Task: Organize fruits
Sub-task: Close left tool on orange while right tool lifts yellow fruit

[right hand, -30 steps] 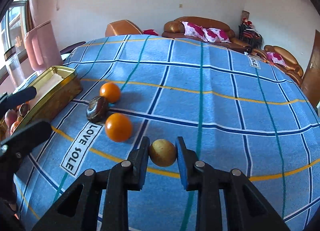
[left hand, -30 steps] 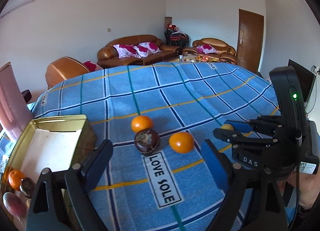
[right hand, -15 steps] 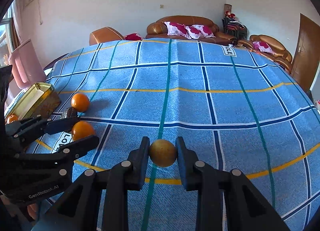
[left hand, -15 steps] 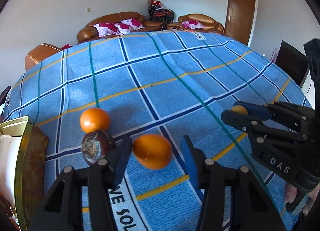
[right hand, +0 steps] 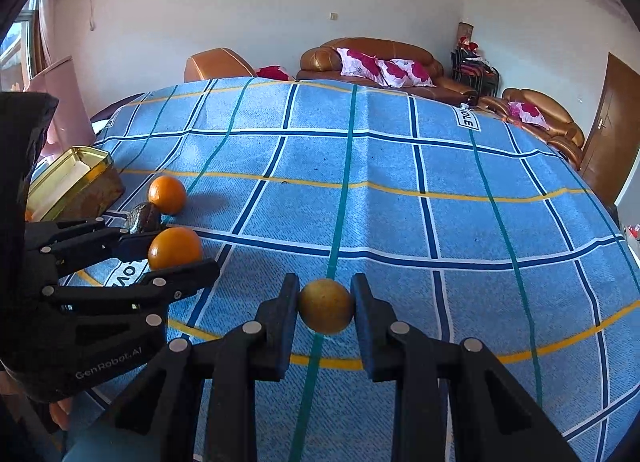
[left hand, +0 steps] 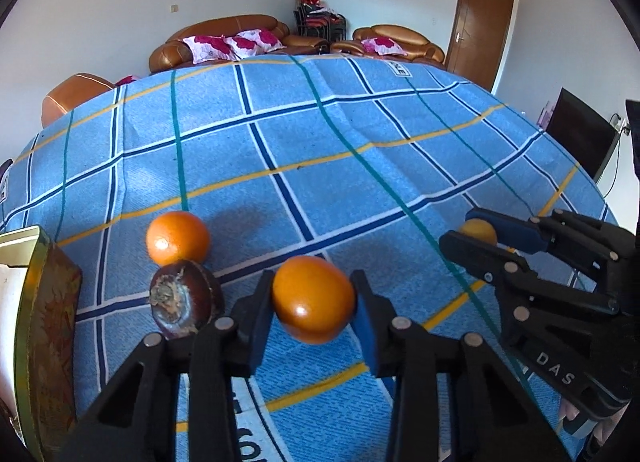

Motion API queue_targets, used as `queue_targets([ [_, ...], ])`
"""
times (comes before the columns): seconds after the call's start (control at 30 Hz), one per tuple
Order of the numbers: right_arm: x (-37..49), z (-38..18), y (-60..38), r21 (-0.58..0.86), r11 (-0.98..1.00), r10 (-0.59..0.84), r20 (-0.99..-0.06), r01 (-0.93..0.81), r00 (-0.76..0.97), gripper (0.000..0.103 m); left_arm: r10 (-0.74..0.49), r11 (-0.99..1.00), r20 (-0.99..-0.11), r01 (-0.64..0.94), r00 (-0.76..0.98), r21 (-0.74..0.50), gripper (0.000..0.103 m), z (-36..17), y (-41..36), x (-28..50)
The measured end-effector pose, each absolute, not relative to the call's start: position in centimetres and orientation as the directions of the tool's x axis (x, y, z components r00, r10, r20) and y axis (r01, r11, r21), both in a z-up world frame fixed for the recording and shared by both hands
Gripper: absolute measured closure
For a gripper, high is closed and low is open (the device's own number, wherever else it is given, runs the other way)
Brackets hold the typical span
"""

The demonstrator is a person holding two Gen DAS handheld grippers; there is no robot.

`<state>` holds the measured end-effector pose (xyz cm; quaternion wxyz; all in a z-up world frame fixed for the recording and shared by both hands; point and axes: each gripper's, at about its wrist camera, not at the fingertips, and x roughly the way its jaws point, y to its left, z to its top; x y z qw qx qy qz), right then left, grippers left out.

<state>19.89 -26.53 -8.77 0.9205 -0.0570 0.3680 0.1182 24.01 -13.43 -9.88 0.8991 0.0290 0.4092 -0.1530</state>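
Orange skin fills the gap of the left gripper [left hand: 314, 302]: its jaws have just been closing, and we now see both pads pressed on the near orange [left hand: 313, 299], which sits low over the blue checked cloth [left hand: 280, 134]. The right gripper [right hand: 325, 307] is clenched on 1 small yellow-brown fruit [right hand: 326, 305]. We judge the step as pick-up, with both fruits secured. The next move calls for a lift clear of the dark fruit [left hand: 185, 298] and the far orange [left hand: 177, 237], then a carry to the gold tin [right hand: 74, 178].
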Motion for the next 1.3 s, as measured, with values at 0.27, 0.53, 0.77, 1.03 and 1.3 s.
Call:
queue_targets([
  [0.27, 19.1, -8.2, -26.6, -0.009, 0.959, 0.206, -0.658, -0.282, 0.724, 0.075, -0.280, 0.947, -0.704, 0.309, 0.653, -0.090, 0.064, -9.0, -13.1, 23.3],
  [0.53, 18.5, -7.6, -26.8, -0.006, 0.958, 0.220, -0.624, -0.286, 0.750, 0.075, -0.268, 0.950, -0.664, 0.308, 0.698, -0.060, 0.064, -8.2, -13.1, 22.4],
  [0.77, 17.9, -7.1, -26.7, -0.011, 0.955, 0.234, -0.591, -0.298, 0.772, 0.075, -0.251, 0.955, -0.629, 0.293, 0.735, -0.039, 0.064, -7.6, -12.9, 21.7],
  [1.03, 17.5, -6.9, -26.6, -0.010, 0.951, 0.250, -0.568, -0.310, 0.784, 0.075, -0.229, 0.960, -0.576, 0.281, 0.785, 0.002, 0.064, -6.9, -13.0, 20.6],
  [1.3, 16.9, -6.7, -26.8, -0.012, 0.949, 0.259, -0.545, -0.316, 0.797, 0.075, -0.224, 0.961, -0.553, 0.275, 0.802, 0.009, 0.064, -6.6, -12.9, 20.2],
])
